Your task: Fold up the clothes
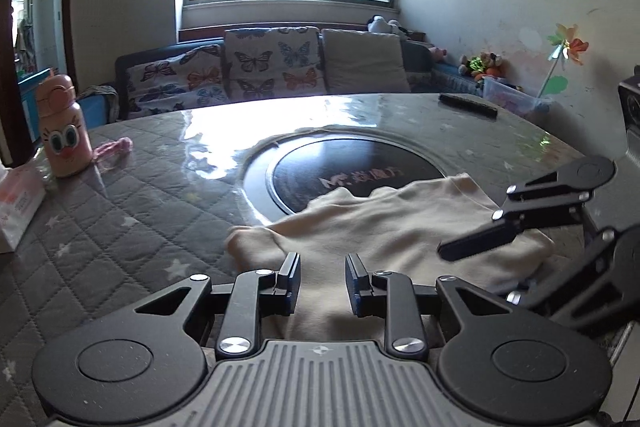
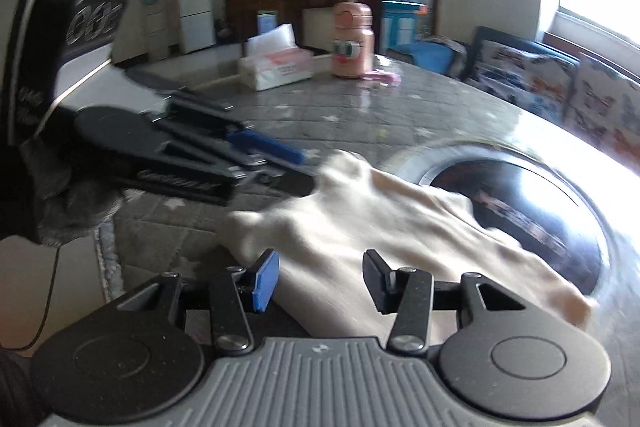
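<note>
A cream garment [image 1: 384, 223] lies rumpled on the quilted grey table, partly over the round black hotplate [image 1: 352, 175]. My left gripper [image 1: 322, 283] is open just above the garment's near edge, cloth showing between its jaws. My right gripper [image 2: 320, 283] is open over the same garment [image 2: 400, 227], near its close edge. Each gripper shows in the other's view: the right one at the right of the left wrist view [image 1: 472, 247], the left one at the left of the right wrist view [image 2: 280, 167]. The right wrist view is blurred.
A pink cartoon bottle [image 1: 62, 131] and a tissue pack [image 1: 18, 203] stand at the table's left. A dark remote [image 1: 468, 103] lies at the far right edge. A sofa with butterfly cushions [image 1: 260, 67] stands behind the table [image 1: 120, 207].
</note>
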Demonstrator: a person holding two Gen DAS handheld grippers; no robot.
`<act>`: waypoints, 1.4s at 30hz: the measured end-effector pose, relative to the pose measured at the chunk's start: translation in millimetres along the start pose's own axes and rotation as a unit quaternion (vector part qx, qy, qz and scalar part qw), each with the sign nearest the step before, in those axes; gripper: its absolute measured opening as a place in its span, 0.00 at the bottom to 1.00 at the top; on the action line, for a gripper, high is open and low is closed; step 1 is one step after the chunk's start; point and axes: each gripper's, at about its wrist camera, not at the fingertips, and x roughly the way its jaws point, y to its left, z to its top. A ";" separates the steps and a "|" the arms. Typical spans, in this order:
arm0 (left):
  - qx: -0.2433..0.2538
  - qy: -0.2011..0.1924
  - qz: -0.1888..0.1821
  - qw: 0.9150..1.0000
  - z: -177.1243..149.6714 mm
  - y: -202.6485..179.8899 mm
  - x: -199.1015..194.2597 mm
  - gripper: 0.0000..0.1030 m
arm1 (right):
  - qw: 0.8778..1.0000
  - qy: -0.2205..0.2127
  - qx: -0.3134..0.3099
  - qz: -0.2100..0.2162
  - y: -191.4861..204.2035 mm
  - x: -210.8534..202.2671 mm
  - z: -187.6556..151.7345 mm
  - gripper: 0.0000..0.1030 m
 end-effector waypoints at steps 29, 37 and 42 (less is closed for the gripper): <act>-0.019 0.019 0.022 0.999 12.9 20.5 30.5 0.27 | 0.986 -0.007 0.146 -0.085 -104.1 -18.1 -23.9 0.45; -0.039 0.039 0.037 0.998 10.8 40.9 52.9 0.27 | 0.975 0.009 0.196 -0.106 -134.1 7.4 -29.0 0.40; -0.052 0.029 0.038 0.997 18.2 49.8 50.5 0.26 | 0.972 -0.004 0.207 -0.108 -140.7 -1.9 -31.3 0.39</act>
